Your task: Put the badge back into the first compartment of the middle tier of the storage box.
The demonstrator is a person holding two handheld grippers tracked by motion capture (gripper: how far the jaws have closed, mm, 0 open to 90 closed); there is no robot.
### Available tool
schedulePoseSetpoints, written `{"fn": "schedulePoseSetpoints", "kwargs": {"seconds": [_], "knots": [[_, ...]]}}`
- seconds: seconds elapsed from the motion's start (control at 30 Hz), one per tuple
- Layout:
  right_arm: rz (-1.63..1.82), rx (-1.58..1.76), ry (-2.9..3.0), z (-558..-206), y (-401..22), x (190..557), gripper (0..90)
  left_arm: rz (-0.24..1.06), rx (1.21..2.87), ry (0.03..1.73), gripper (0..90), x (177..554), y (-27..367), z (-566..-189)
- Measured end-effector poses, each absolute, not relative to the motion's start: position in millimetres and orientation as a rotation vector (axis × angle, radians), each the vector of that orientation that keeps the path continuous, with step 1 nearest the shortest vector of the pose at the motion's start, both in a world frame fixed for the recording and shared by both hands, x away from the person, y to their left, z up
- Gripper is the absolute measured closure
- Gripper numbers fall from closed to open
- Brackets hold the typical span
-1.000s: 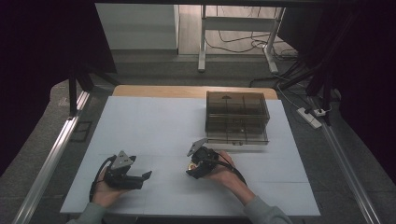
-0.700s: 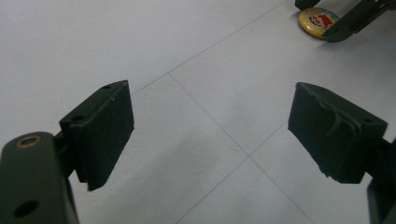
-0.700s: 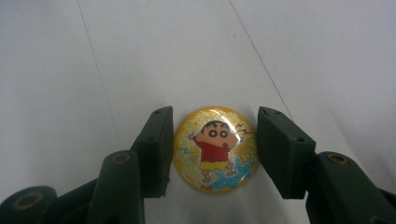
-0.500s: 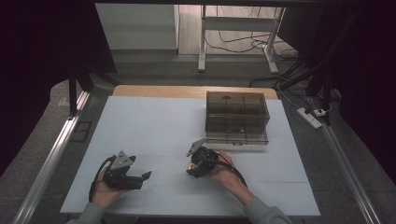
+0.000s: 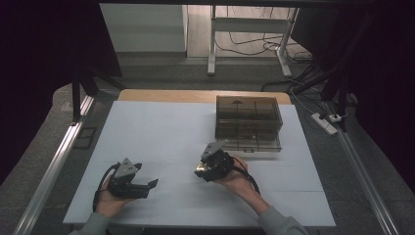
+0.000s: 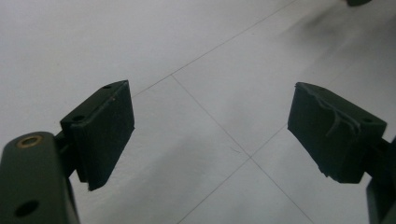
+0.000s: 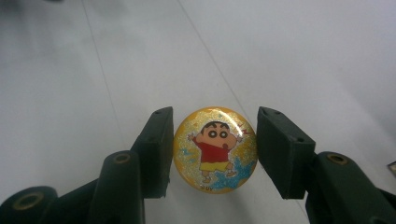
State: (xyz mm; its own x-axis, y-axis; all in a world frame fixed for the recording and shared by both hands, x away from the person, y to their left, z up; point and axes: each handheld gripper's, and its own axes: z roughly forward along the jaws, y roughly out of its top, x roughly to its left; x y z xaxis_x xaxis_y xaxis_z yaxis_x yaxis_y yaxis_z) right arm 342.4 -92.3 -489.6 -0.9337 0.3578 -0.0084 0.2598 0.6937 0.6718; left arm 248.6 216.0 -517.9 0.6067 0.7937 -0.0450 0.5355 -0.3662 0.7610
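Observation:
A round yellow glittery badge (image 7: 215,150) with a cartoon child in a red shirt sits between the black pads of my right gripper (image 7: 215,113), which is shut on its two edges just above the white table. From above, the right gripper (image 5: 207,167) is at the table's front centre, with the badge (image 5: 199,169) a small yellow spot at its tip. My left gripper (image 6: 210,93) stands open over the bare table with nothing between its pads. In the high view the left gripper (image 5: 149,186) lies at the front left and points right.
A smoky transparent box (image 5: 248,122) with several compartments stands behind the right gripper, towards the back right of the white table (image 5: 161,127). Thin seam lines cross the tabletop. A metal rail (image 5: 49,171) runs along the left side.

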Motion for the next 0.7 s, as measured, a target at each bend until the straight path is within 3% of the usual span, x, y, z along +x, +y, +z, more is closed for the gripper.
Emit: {"fn": "schedulePoseSetpoints", "kwargs": {"seconds": [0.7], "knots": [[1.216,0.478,2.646,-468,-102,333,47.2,0.427,2.053,1.047,15.1,249,217,-518]]}}
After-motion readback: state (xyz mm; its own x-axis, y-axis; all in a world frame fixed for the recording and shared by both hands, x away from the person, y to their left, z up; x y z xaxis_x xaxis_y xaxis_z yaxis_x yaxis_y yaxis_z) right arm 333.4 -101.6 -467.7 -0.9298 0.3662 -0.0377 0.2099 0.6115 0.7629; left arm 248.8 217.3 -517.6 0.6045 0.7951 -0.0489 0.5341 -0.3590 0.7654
